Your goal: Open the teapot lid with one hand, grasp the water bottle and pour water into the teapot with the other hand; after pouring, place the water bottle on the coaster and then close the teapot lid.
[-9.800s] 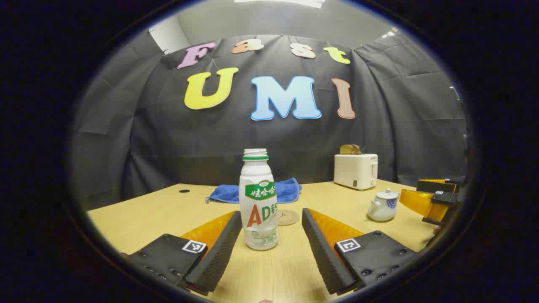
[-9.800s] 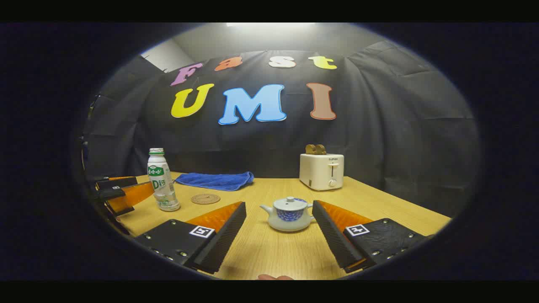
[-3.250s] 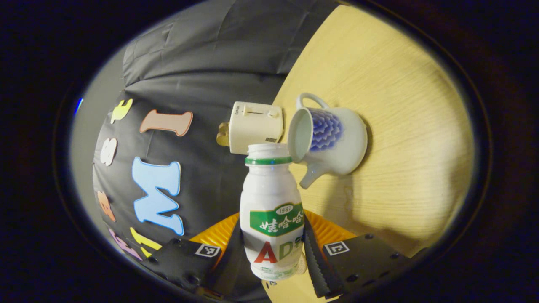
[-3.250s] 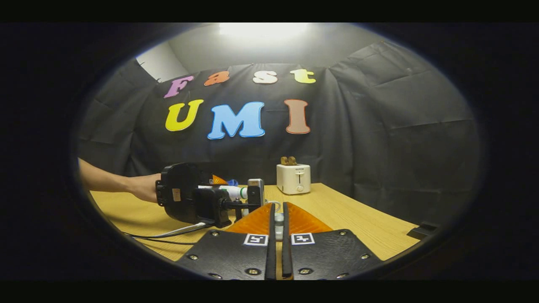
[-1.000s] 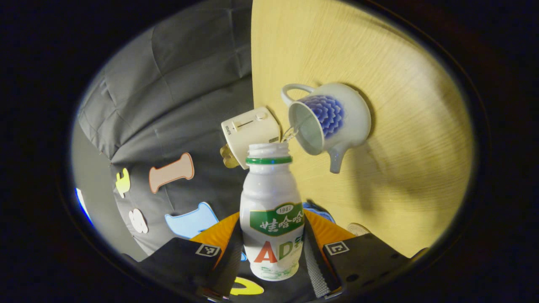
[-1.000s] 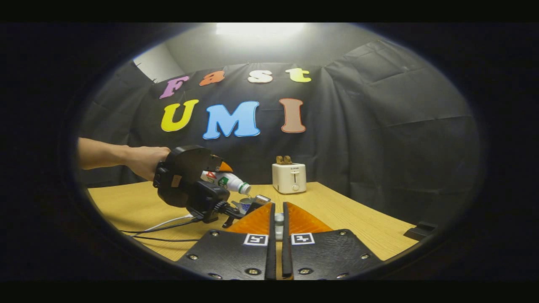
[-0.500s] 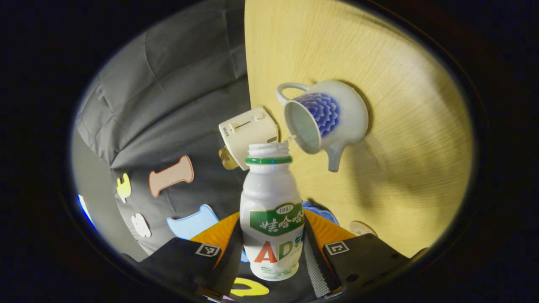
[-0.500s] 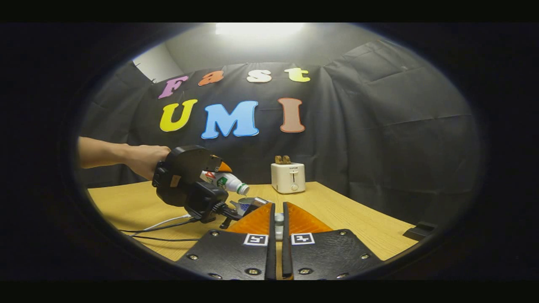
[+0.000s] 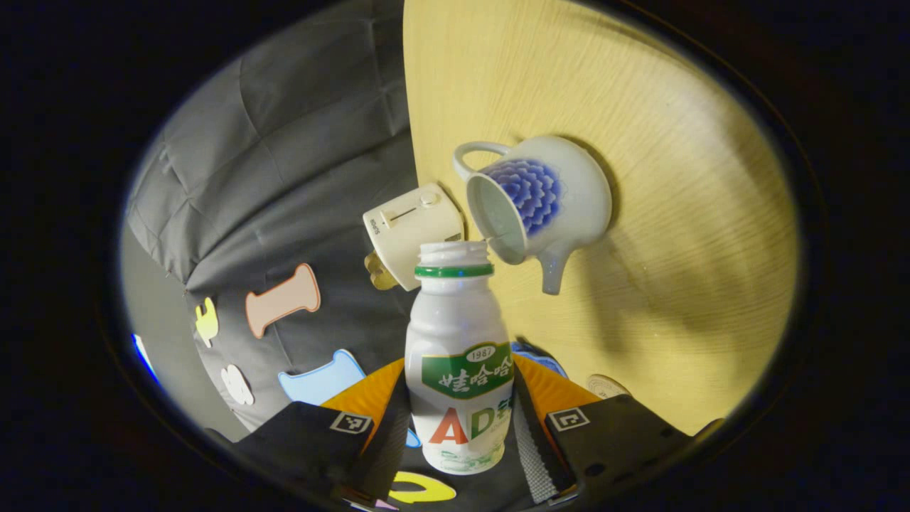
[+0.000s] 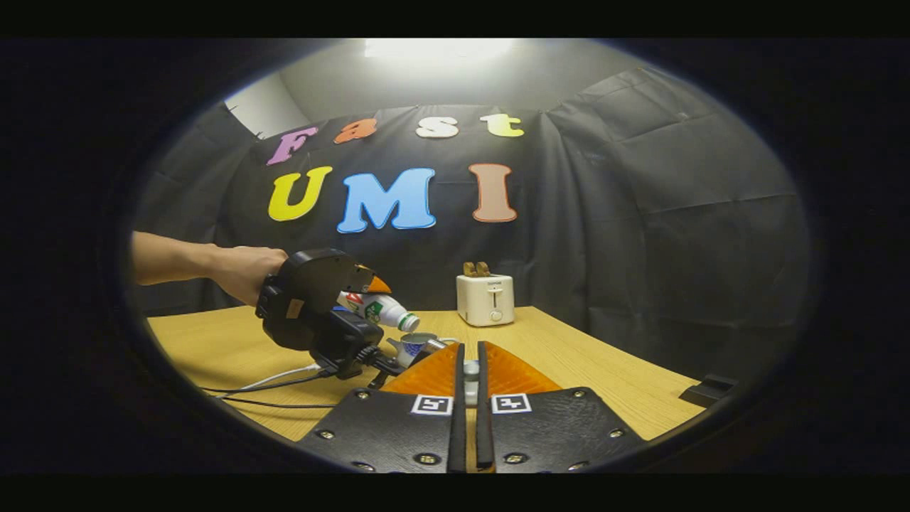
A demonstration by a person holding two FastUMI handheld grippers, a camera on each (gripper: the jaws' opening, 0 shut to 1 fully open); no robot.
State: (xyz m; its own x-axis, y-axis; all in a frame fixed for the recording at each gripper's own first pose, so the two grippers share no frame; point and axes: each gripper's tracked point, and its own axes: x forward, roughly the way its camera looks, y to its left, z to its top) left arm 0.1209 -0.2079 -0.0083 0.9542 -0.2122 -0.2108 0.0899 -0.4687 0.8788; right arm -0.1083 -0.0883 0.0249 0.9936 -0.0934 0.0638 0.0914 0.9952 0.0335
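The left gripper (image 9: 461,434) has its fingers clamped on the water bottle (image 9: 459,363), tipped so its mouth sits beside the open teapot (image 9: 542,193) on the bench (image 9: 675,235) for pouring. The right gripper (image 10: 470,375), fingers pinched on the teapot lid (image 10: 470,369), holds it clear. The coaster (image 9: 606,385) waits nearby.

At centre frame in the left gripper view, the bottle (image 9: 455,363) is white with a green neck ring, a green label band and red and green letters. Upper right, the teapot (image 9: 551,195) is white with a blue scale pattern. The toaster (image 9: 412,231) is cream, the table (image 9: 675,235) pale wood.
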